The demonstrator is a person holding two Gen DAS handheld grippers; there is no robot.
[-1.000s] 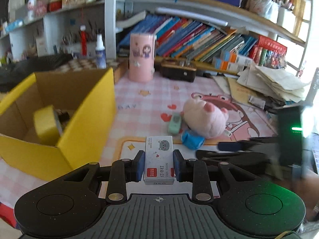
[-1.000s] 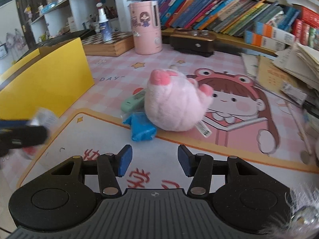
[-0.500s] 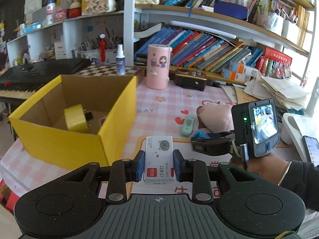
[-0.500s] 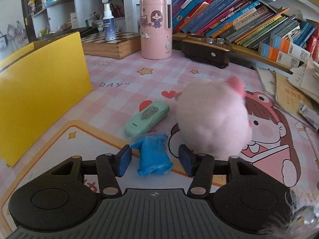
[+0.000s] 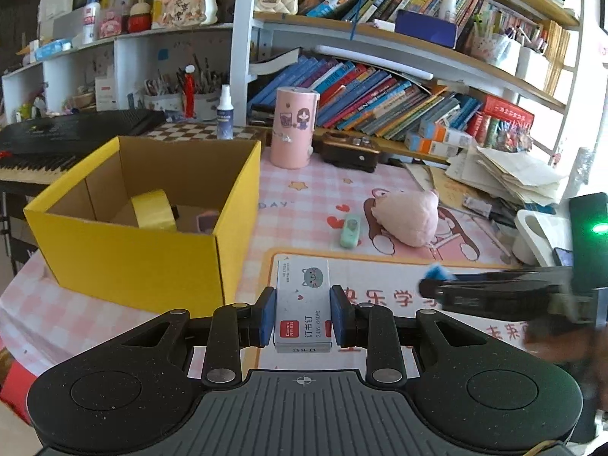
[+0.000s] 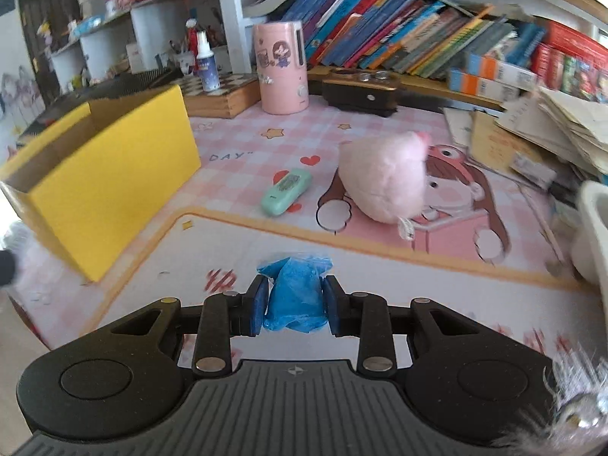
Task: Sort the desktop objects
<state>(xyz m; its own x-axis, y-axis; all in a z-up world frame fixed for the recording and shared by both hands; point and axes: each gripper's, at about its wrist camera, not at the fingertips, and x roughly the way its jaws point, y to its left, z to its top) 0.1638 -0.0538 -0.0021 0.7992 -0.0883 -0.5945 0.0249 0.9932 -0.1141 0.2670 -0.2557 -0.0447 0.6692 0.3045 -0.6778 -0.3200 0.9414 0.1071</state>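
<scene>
Your right gripper (image 6: pixel 292 306), empty and spread a second ago, now clamps the crumpled blue bag (image 6: pixel 294 296) clear of the mat while your left gripper (image 5: pixel 303 317) still pinches the staple box (image 5: pixel 303 300), so both can go into the yellow box (image 5: pixel 125 262).

Daylight floods in from my far right, and the shelf end there washes out to near white in my left view. The mat (image 5: pixel 380 273) ahead of my tools is bright and evenly lit, with only soft, faint shadows beside the yellow box (image 5: pixel 133 250). Both views bend hard at the rim, so the shelves (image 5: pixel 380 38) above curve like a bowl. My left view is crisp at centre, but my right gripper (image 5: pixel 429 285) crossing its right side is smeared. My right view is softer all over: the plush (image 6: pixel 383 178) ahead and the papers (image 6: pixel 562 129) at its right edge are streaked.
</scene>
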